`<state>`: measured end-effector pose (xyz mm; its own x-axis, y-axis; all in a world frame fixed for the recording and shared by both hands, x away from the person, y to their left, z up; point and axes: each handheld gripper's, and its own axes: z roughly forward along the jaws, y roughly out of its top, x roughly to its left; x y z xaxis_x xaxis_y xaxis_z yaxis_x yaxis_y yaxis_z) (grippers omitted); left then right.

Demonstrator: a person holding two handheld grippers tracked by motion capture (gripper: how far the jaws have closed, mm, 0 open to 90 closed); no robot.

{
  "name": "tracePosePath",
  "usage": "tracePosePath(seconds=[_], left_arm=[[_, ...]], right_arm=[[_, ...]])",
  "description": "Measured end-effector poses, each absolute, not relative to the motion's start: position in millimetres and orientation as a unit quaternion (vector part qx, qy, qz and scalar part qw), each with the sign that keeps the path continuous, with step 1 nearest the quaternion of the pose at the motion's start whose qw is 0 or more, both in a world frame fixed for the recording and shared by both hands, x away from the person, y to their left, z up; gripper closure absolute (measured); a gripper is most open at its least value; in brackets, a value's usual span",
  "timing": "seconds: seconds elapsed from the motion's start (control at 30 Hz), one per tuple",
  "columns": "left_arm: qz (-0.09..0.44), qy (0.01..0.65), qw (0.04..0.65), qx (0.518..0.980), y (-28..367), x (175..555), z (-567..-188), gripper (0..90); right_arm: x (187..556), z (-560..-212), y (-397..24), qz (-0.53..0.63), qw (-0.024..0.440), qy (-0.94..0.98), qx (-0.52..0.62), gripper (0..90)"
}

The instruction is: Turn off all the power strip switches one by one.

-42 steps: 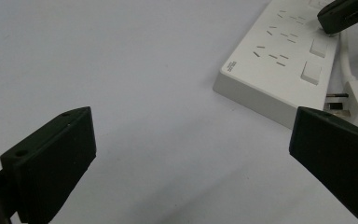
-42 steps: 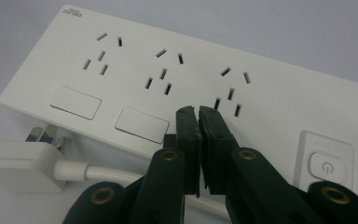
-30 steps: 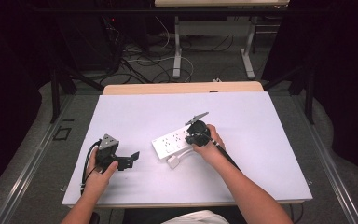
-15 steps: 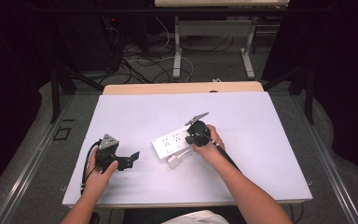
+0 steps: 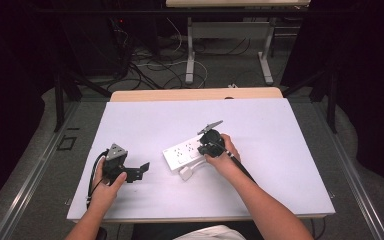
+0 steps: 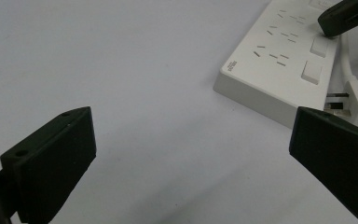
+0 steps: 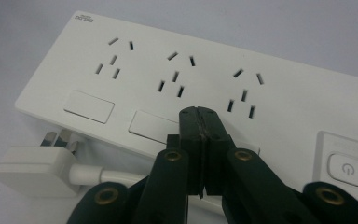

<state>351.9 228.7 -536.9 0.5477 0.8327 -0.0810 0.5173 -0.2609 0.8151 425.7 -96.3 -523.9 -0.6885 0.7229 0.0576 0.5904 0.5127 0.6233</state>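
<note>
A white power strip [image 5: 185,151] lies on the white table, with its white plug [image 5: 185,173] and cable beside its near edge. My right gripper [image 5: 207,148] is shut with nothing between its jaws. Its tips [image 7: 199,117] rest on top of the power strip [image 7: 270,93], at the row of rocker switches just below the middle socket. The plug [image 7: 32,170] lies at the lower left of the right gripper view. My left gripper [image 5: 139,170] stands open on the table left of the strip. Between its wide jaws in the left gripper view I see bare table and the strip's end [image 6: 279,70].
A round power button [image 7: 347,169] sits at one end of the strip. The table [image 5: 290,150] has a wooden strip along its far edge. Beyond it stand desk legs and loose cables on the floor.
</note>
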Motion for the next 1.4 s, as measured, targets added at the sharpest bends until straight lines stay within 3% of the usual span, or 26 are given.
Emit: tracePosePath(seconds=[1.4], left_arm=[[0.187, 0.437, 0.422, 0.772, 229, 352, -537, 0.4]], right_arm=[[414, -524, -68, 0.324, 0.093, 0.875, 0.348, 88.7]])
